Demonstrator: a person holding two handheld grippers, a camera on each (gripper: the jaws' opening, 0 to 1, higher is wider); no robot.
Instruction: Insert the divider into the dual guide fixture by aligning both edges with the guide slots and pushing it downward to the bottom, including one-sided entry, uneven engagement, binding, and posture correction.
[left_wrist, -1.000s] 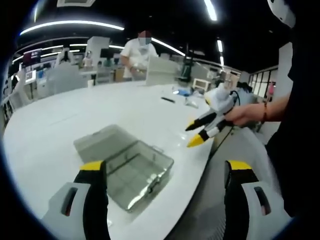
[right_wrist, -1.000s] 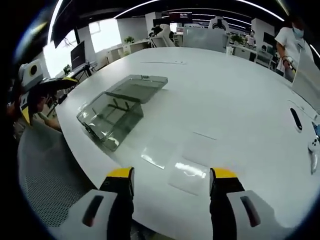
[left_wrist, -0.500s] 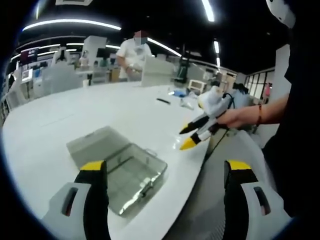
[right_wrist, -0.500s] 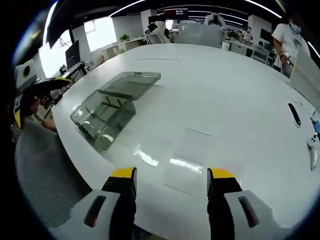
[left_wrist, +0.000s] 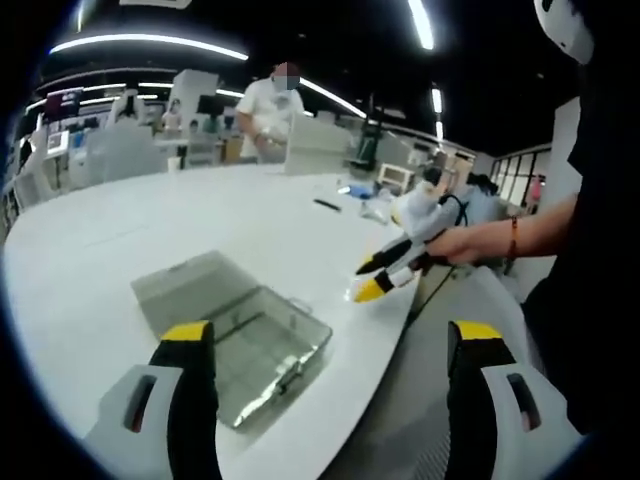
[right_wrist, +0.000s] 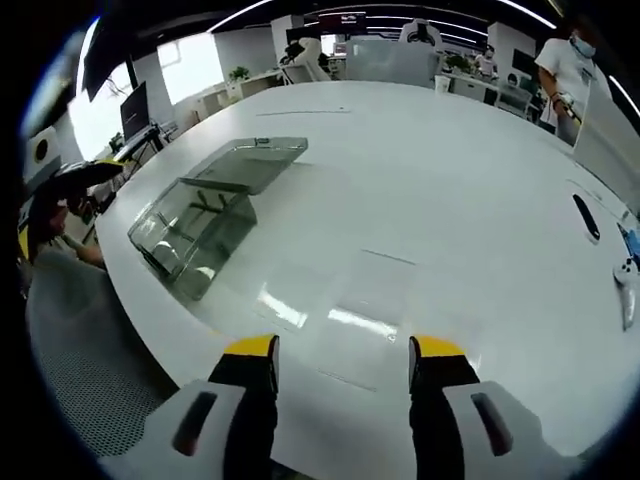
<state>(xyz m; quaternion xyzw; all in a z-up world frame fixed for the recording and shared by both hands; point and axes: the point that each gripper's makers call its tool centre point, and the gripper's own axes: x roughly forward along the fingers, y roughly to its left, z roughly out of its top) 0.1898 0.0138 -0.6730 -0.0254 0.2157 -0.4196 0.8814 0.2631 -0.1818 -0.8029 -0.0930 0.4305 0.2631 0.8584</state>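
Observation:
A clear plastic box, the guide fixture (left_wrist: 262, 345), lies near the white table's edge with its lid (left_wrist: 185, 285) folded back flat. My left gripper (left_wrist: 332, 335) hovers open over the box and the table edge, jaws wide apart and empty. In the right gripper view the fixture (right_wrist: 190, 228) sits to the left, slotted ribs showing inside. A clear flat divider sheet (right_wrist: 365, 312) lies on the table just ahead of my right gripper (right_wrist: 342, 348), which is open and holds nothing. The right gripper (left_wrist: 385, 275) also shows from the side, held by a hand low over the table.
The white table (right_wrist: 450, 150) curves round, with a grey mesh chair (right_wrist: 85, 370) below its near edge. A black slim object (right_wrist: 587, 215) and a white item (right_wrist: 625, 290) lie at the far right. A person in a white shirt (left_wrist: 268, 108) stands beyond the table.
The right gripper view has drawn nearer to the clear sheet, which now lies closer to the jaws. In the left gripper view the right gripper has dropped slightly toward the table. Both stay open.

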